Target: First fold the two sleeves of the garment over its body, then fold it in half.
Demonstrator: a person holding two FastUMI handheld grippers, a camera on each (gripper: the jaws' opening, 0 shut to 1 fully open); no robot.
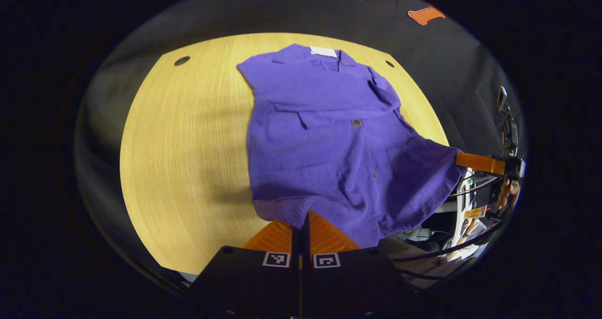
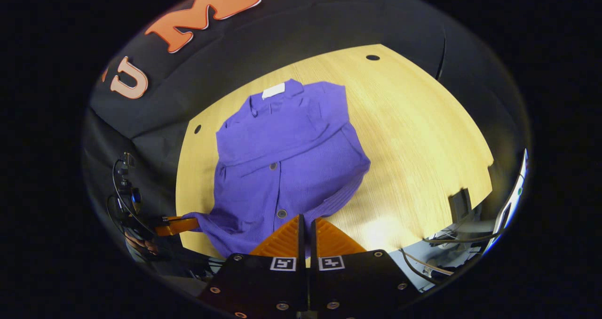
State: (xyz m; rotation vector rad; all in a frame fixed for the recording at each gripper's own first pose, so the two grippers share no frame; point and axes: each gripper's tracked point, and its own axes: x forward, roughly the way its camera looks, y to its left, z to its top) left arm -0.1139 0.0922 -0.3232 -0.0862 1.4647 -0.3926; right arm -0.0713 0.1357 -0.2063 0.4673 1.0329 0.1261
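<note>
I have the left gripper [image 1: 304,215] closed tight, its fingers pinching the hem of the purple garment [image 1: 324,140] right at their tips. My right gripper [image 2: 306,221] is clamped the same way on the hem's other corner. The garment lies ahead of both sets of fingers on the wooden table [image 1: 188,159], sleeves folded over its body, collar farthest away.

It looked like a recording booth in a lab rather than a home: a pale wooden tabletop with round cable holes [image 1: 188,168] stood against a black cloth wall [image 1: 291,13], and loose black cables [image 2: 442,262] and dark electronic gear [image 2: 461,203] crowded its near edge.
</note>
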